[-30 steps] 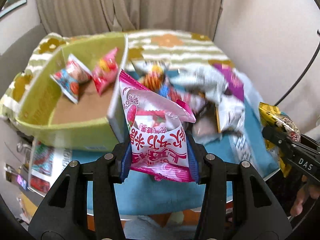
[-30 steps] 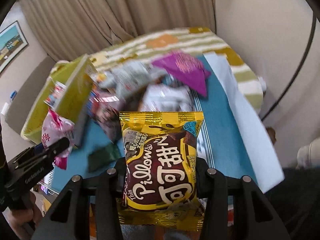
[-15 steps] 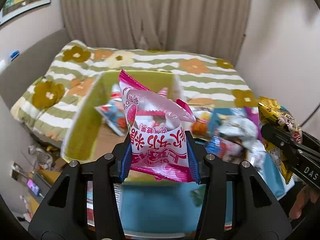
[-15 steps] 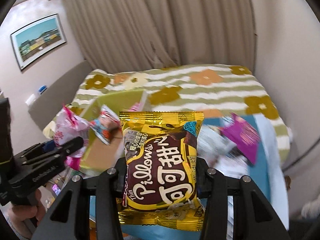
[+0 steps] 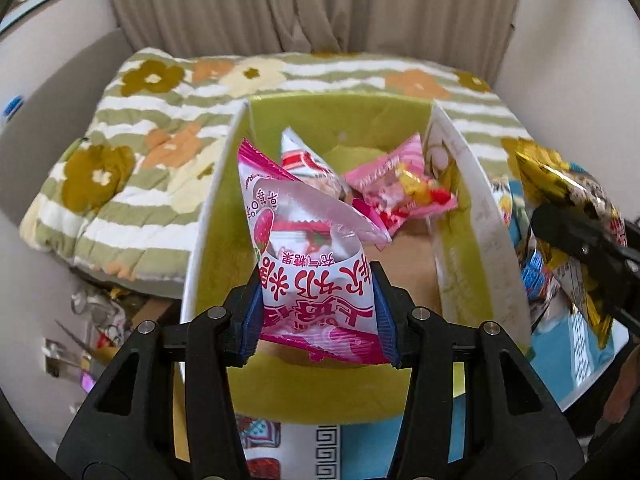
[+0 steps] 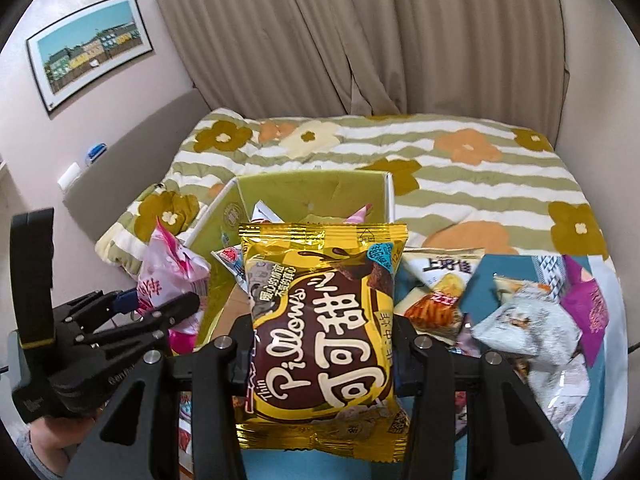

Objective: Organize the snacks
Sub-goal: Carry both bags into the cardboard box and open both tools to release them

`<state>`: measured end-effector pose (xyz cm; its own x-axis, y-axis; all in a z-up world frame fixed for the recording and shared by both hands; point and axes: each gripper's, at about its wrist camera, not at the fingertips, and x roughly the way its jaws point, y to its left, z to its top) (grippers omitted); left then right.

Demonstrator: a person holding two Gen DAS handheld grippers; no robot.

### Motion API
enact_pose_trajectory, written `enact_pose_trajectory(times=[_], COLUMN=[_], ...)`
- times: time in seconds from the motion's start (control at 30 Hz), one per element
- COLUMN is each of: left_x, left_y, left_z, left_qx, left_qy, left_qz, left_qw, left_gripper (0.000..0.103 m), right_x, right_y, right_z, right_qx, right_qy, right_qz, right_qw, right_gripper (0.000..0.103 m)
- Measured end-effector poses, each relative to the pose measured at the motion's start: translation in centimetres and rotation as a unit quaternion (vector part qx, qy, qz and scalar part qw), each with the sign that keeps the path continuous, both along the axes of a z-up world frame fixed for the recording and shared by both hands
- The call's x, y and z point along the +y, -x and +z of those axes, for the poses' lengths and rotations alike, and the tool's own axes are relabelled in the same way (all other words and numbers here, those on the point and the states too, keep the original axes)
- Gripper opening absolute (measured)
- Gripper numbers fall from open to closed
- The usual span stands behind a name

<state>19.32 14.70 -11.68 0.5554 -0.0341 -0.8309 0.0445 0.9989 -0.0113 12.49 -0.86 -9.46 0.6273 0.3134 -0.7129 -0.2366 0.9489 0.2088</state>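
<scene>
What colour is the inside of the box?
Yellow-green walls with a brown cardboard floor; the left wrist view shows it best.

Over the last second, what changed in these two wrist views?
Both hands swung from the loose snack pile toward the green box, which now sits centred under the left gripper. Unchanged: it stays clamped on the pink candy bag, the right gripper on the gold Pillows pack.
</scene>
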Motion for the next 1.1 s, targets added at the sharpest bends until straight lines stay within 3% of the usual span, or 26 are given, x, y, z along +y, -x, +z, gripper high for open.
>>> enact_pose_trajectory(times=[0.03, 0.1, 0.13, 0.17, 0.4, 0.73, 0.77, 0.8, 0.87, 1.1], left_x=[0.1, -0.2, -0.3, -0.4, 1.1, 3.8, 4.1, 4.3, 4.7, 5.5], left_y=[-0.3, -0.7, -0.8, -0.7, 0.5, 1.6, 1.6, 1.8, 2.0, 2.3], left_z=[-0.3, -1.0, -1.3, -1.4, -1.8, -0.1, 0.1, 0.3, 0.4, -1.0], left_qx=[0.002, 0.008, 0.010, 0.009, 0.016, 0.014, 0.012, 0.008, 0.005, 0.025], left_qy=[0.002, -0.004, -0.014, -0.018, 0.005, 0.030, 0.028, 0.027, 0.027, 0.046], left_qz=[-0.010, -0.034, -0.037, -0.040, -0.053, -0.007, -0.005, -0.003, 0.000, 0.004], left_qw=[0.9999, 0.9994, 0.9992, 0.9990, 0.9984, 0.9994, 0.9995, 0.9996, 0.9996, 0.9986], left_gripper=[0.047, 0.071, 0.100, 0.102, 0.102, 0.102, 0.102, 0.102, 0.102, 0.102], right_x=[0.3, 0.7, 0.9, 1.0, 2.3, 4.7, 4.8, 5.0, 5.1, 4.8], right_y=[-0.1, -0.6, -0.9, -1.0, -2.1, -3.7, -3.8, -4.0, -4.1, -3.1], right_z=[-0.1, -0.6, -0.9, -1.1, -2.7, -3.0, -3.3, -3.5, -4.1, -4.6], right_qx=[0.004, 0.014, 0.020, 0.025, 0.054, 0.056, 0.058, 0.061, 0.064, 0.059], right_qy=[0.001, 0.005, 0.007, 0.010, 0.029, 0.022, 0.020, 0.020, 0.020, 0.023], right_qz=[-0.004, -0.014, -0.018, -0.020, -0.014, 0.022, 0.023, 0.022, 0.018, 0.009], right_qw=[1.000, 1.000, 1.000, 0.999, 0.998, 0.998, 0.998, 0.998, 0.998, 0.998], right_gripper=[0.042, 0.042, 0.042, 0.042, 0.042, 0.046, 0.054, 0.072, 0.095, 0.097])
